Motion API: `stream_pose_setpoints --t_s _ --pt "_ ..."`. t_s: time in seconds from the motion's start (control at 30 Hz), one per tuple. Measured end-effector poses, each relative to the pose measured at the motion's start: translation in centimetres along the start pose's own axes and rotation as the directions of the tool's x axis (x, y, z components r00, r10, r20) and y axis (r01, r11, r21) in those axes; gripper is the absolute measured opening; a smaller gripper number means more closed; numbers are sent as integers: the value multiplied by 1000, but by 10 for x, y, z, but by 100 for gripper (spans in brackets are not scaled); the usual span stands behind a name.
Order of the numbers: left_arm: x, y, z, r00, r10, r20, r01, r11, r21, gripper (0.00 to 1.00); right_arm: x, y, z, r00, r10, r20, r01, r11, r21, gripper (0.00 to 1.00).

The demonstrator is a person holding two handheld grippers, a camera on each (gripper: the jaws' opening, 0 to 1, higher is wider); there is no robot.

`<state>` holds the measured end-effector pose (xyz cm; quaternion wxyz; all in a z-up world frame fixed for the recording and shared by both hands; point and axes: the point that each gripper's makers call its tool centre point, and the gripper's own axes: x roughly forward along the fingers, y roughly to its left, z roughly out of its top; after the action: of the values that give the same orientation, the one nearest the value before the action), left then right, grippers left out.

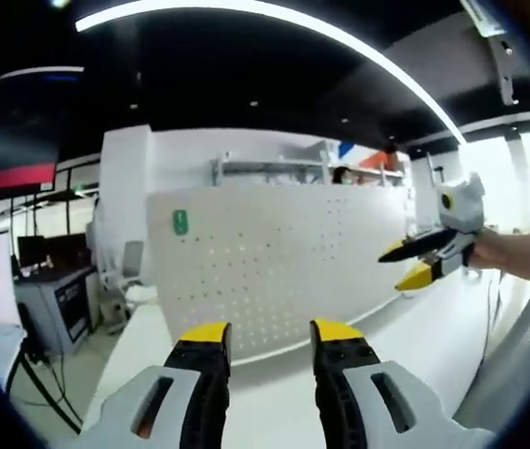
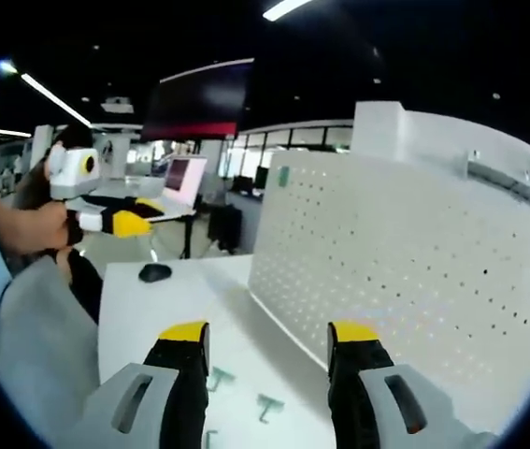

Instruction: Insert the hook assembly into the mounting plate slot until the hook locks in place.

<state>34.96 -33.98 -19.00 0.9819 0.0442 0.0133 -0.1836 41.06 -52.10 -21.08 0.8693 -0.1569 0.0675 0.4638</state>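
The white perforated mounting plate [image 1: 274, 267] stands upright on the white table [image 1: 414, 346], with a small green tag [image 1: 180, 222] near its upper left corner. My left gripper [image 1: 271, 335] is open in front of it, holding nothing. My right gripper [image 1: 407, 265] comes in from the right, held in a hand, its jaws apart. In the right gripper view the plate [image 2: 414, 262] fills the right side. Small green hook pieces [image 2: 269, 405] lie on the table [image 2: 143, 318] between the open, empty jaws of my right gripper [image 2: 269, 337]. My left gripper [image 2: 138, 217] hovers at the far left.
A black mouse [image 2: 155, 272] lies on the table's far end. A grey chair [image 2: 31, 346] sits at the left edge. Desks with monitors [image 2: 180, 178] stand behind. More desks and a chair [image 1: 129, 267] are left of the plate.
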Motion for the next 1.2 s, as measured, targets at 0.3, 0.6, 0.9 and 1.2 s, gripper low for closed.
stream_pose_setpoints --t_s 0.3,0.6,0.9,1.2 --pt "-3 -17 -4 997 -78 -4 78 997 -13 45 14 3 -14 998 49 -40 -50 999 -13 49" --pt "-9 -23 -14 992 -125 -26 124 992 -14 52 34 13 -31 991 116 -66 -118 993 -15 45" --pt "-12 -30 -25 988 -147 -45 146 989 -25 54 60 33 -52 971 204 -123 -207 978 -11 40" --pt "-14 -35 -36 988 -148 -52 145 988 -54 54 82 53 -77 940 283 -190 -295 955 -38 35"
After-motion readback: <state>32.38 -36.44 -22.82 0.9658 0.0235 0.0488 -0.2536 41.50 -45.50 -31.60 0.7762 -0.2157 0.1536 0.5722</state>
